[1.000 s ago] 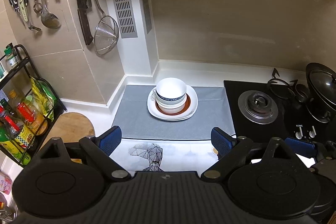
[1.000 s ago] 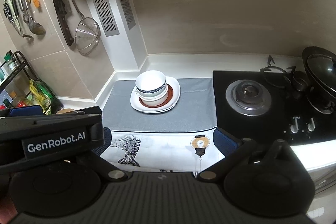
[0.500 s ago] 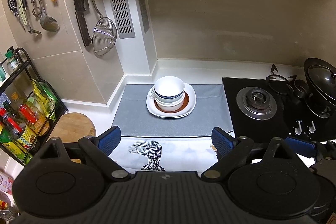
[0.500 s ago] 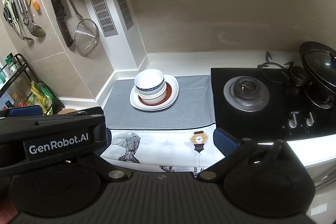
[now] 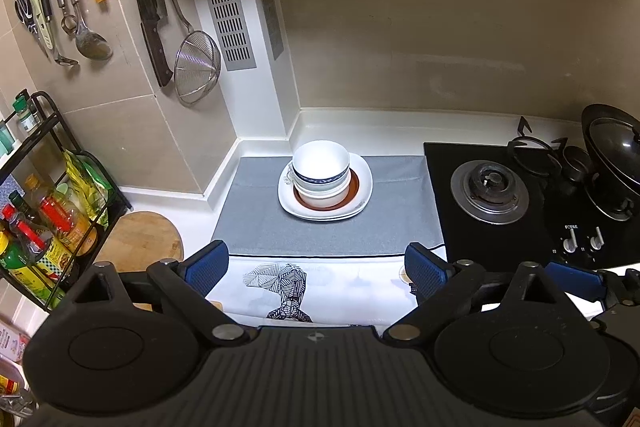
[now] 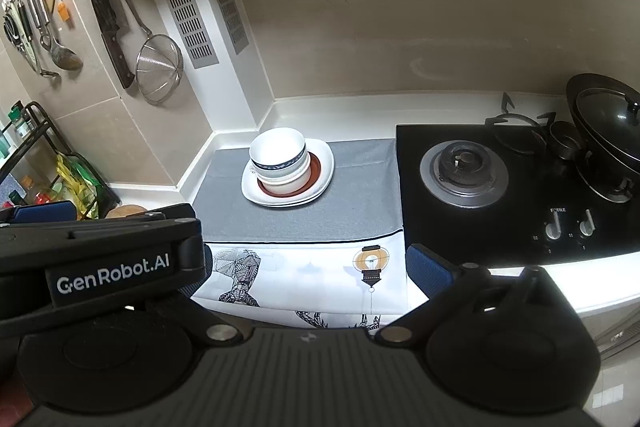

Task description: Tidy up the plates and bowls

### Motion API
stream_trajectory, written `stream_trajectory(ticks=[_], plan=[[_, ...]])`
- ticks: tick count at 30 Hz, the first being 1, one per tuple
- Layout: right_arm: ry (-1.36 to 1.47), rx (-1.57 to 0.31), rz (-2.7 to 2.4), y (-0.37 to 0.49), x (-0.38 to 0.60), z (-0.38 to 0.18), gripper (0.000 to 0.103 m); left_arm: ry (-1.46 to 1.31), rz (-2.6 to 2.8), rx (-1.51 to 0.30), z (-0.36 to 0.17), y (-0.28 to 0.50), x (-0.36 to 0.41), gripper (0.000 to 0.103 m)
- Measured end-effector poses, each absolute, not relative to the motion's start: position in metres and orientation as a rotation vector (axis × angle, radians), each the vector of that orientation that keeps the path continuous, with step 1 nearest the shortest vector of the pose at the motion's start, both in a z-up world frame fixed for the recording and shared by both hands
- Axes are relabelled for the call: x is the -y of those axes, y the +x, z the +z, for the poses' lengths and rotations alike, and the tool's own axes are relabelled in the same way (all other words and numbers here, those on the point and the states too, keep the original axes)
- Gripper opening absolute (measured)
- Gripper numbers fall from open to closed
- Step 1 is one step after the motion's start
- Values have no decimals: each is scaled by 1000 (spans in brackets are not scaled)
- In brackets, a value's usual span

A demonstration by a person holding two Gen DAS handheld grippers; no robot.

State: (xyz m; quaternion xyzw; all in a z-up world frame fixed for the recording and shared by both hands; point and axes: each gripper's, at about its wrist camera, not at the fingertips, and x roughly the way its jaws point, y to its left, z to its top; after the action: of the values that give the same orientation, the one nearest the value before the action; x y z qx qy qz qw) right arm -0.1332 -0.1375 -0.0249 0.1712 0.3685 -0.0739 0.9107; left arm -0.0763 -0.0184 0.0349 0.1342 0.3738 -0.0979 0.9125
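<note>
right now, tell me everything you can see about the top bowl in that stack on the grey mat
The top bowl is white and glossy, ceramic by the look of it, with a dark blue patterned band around its outer wall. It sits upright and looks empty, nested in at least one plain white bowl below. That stack rests on a brown-rimmed plate atop squarish white plates, all on the grey mat near the wall corner, left of the stove. Neither claw touches it.

Right gripper's [image 6: 316, 267] left finger hidden behind the left gripper's body [image 6: 100, 259], jaws' spread there unclear, lower bowls [image 5: 320, 189] mostly covered by the top bowl [image 5: 320, 163], wok [image 5: 614, 155] cut by the frame edge, stove knob markings [image 6: 558, 210] too small to read
</note>
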Motion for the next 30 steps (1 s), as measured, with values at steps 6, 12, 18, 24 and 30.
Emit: stream_trajectory(ticks=[6, 12, 18, 24, 30], plan=[[354, -763, -149, -134, 141, -26, 103, 280, -194, -772, 33, -76, 19, 98], [360, -770, -151, -132, 142, -29, 103, 287, -207, -780, 30, -74, 21, 98], [362, -765, -150, -132, 142, -30, 103, 285, -207, -776, 30, -74, 21, 98], [367, -774, -150, -131, 141, -33, 103, 297, -210, -783, 27, -72, 21, 98], [362, -777, -142, -126, 139, -32, 103, 288, -200, -787, 28, -67, 18, 99]])
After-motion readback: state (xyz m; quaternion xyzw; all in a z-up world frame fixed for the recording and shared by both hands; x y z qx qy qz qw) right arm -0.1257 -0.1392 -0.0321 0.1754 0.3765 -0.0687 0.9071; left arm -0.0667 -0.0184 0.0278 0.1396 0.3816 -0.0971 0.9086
